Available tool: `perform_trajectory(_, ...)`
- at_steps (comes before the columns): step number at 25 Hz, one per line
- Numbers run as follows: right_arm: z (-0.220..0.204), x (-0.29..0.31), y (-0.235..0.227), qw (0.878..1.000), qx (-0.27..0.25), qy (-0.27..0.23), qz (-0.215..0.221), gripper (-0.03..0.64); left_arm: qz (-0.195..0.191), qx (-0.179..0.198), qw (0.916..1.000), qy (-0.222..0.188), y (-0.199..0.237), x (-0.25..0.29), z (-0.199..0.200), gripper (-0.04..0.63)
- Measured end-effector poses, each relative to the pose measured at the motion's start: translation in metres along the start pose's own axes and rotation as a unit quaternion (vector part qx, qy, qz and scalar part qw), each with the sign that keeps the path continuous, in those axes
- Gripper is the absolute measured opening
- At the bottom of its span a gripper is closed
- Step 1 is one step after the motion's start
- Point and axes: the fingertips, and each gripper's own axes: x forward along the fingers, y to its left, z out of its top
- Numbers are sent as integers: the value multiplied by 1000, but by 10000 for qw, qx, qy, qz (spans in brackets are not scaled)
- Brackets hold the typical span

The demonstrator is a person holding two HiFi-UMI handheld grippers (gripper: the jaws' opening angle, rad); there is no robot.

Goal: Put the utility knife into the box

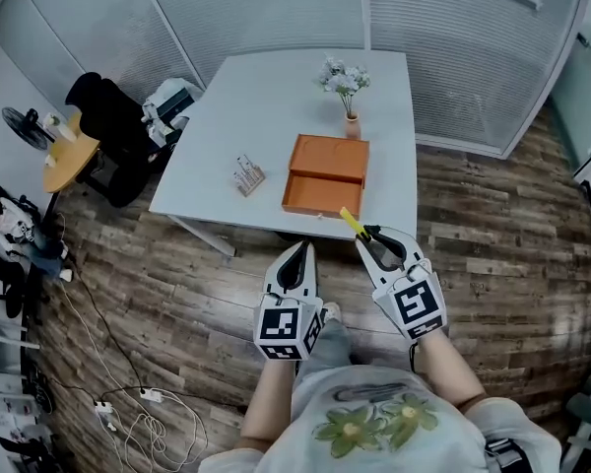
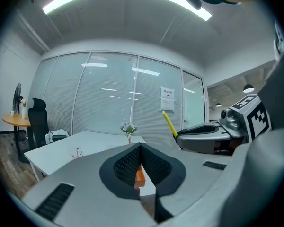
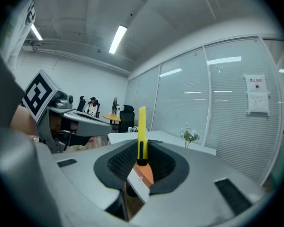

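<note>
**Head view: yellow knife pinched in my right claw, just short of the box**

From the head view, the yellow utility knife [image 1: 353, 223] sits in my right gripper [image 1: 372, 236], held in the air at the near edge of the white table [image 1: 246, 116]. Its free end points up and away toward the near right corner of the orange box [image 1: 325, 175]. The right gripper view shows the jaws pressed on the knife's [image 3: 142, 134] dark lower end, with the yellow body standing upright between the pads. The box lies open on the table, knife not yet inside it.

My left gripper [image 1: 297, 249] hovers just beside the right one, over the wood floor. In the left gripper view its jaws meet at the tips with nothing between them, and a sliver of the orange box shows through the slot.

Behind the box stands a small vase of flowers [image 1: 347, 92]. A little rack [image 1: 247, 174] sits to the box's left. Off the table's left side are a black office chair [image 1: 113, 126] and a round wooden side table [image 1: 64, 151].
</note>
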Motion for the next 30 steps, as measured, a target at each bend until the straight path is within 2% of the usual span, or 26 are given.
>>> perform_trajectory(9, 19, 96, -36, 9998, -32, 79, -182, 74, -171, 3, 9998, 33, 75, 75, 20, 0)
perform_trajectory(15, 19, 136, -54, 9991, 3, 133, -401, 74, -334, 56, 9994, 100, 112, 111, 23, 2)
perform_trajectory(22, 6, 152, -64, 9979, 78, 326, -550, 74, -516, -6, 9985, 208, 125, 133, 16, 0)
perform_trajectory(30, -10, 172, -71, 9973, 98, 497, -528, 74, -593, -78, 9975, 375, 134, 153, -1, 1)
